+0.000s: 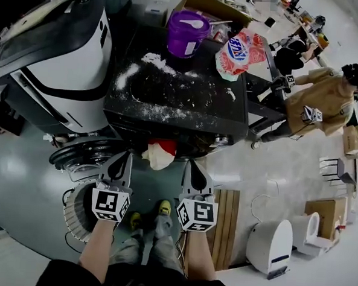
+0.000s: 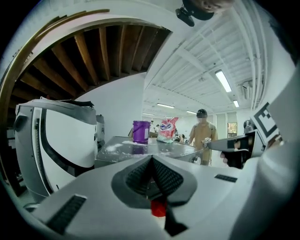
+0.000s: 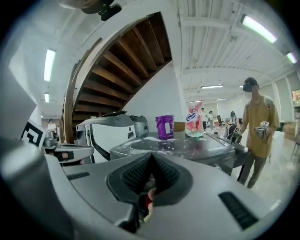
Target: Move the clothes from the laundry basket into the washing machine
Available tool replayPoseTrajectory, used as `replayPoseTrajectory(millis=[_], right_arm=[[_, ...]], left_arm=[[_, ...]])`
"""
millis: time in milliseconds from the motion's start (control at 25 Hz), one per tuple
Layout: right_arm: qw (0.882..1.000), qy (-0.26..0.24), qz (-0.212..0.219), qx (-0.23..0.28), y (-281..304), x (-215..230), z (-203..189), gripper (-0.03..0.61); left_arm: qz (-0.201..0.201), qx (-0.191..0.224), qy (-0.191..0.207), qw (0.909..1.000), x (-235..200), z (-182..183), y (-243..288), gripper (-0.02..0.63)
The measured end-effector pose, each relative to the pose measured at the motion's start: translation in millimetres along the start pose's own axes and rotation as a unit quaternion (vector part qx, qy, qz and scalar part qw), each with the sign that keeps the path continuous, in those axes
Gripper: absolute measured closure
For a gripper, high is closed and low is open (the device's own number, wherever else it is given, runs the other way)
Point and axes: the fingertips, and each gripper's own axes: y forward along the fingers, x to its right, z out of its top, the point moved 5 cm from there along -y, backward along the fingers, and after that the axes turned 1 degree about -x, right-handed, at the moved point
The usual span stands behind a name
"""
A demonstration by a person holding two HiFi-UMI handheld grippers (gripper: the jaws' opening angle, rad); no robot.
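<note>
One pink bag [image 1: 235, 57], logo illegible, left tool [image 1: 125, 158] closed

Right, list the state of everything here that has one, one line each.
left gripper: shut on the red and white garment
right gripper: shut on the same garment
red and white garment: held up between both grippers, in front of the washing machine
washing machine: top dusted with spilled white powder
round door: apparently swung open
purple tub: open, white scoop inside
detergent bag: resting on the machine top
</note>
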Motion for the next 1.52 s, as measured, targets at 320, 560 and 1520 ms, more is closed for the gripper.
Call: replayPoseTrajectory(millis=[320, 560, 1520], right_arm=[[1.0, 0.007, -0.003, -0.011, -37.9, 3.1, 40.5, 0.575], [1.0, -0.026, -0.002, 0.007, -55.5, 1.3, 85.7, 0.575], [0.996, -0.03, -0.04, 0.073, -88.9, 18.1, 154.6, 0.577]], left_arm=[[-0.013, 0.008, 0.041, 0.999, 6.2, 61.3, -31.4, 0.603], [-0.014, 0.021, 0.068, 0.9973, 1.8, 106.2, -46.3, 0.603], [0.01, 0.062, 0.085, 0.9944, -11.5, 172.9, -67.3, 0.603]])
